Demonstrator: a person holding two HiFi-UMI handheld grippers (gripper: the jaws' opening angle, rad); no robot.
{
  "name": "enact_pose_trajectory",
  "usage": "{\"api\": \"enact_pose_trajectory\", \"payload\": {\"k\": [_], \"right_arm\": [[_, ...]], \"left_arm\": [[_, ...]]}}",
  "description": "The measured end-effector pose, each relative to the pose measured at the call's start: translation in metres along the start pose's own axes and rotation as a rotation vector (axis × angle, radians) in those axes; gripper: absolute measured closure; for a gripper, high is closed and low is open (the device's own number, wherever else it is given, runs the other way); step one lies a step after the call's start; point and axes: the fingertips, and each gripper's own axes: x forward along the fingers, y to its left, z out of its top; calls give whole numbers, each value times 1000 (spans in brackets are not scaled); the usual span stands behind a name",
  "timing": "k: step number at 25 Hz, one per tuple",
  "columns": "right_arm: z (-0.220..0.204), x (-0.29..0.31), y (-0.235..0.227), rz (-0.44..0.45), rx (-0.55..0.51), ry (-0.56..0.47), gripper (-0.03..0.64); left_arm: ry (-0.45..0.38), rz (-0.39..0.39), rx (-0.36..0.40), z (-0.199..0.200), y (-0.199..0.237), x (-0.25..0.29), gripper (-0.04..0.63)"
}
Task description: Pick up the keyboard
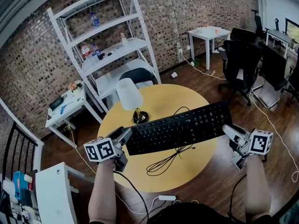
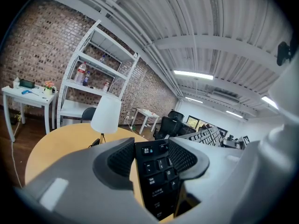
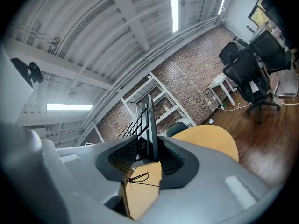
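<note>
A black keyboard (image 1: 180,127) hangs above the round yellow table (image 1: 187,169), held at both ends. My left gripper (image 1: 126,136) is shut on its left end; in the left gripper view the keys (image 2: 156,169) sit between the two ribbed pads (image 2: 122,157). My right gripper (image 1: 230,131) is shut on the right end; the right gripper view shows the keyboard edge-on (image 3: 150,129) clamped between the pads (image 3: 170,160). Its black cable (image 1: 168,158) trails down in loops on the tabletop.
A white lamp (image 1: 129,94) on a black base stands on the table just behind the keyboard's left half. A white shelf rack (image 1: 105,45) and small white tables stand along the brick wall. Black office chairs (image 1: 240,59) are at the right.
</note>
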Motion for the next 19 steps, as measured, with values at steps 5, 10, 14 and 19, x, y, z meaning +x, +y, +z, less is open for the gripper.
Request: {"api": "enact_pose_trajectory", "payload": {"k": [5, 10, 14, 19], "right_arm": [[3, 2, 3, 4, -51, 9, 488], [5, 1, 5, -3, -66, 9, 488], [5, 1, 6, 0, -69, 10, 488], [3, -1, 6, -3, -36, 1, 488]], "left_arm": [[0, 3, -9, 0, -1, -1, 381], [-1, 4, 0, 0, 0, 0, 387], [6, -10, -25, -4, -2, 0, 387], [1, -10, -11, 1, -4, -2, 387]]}}
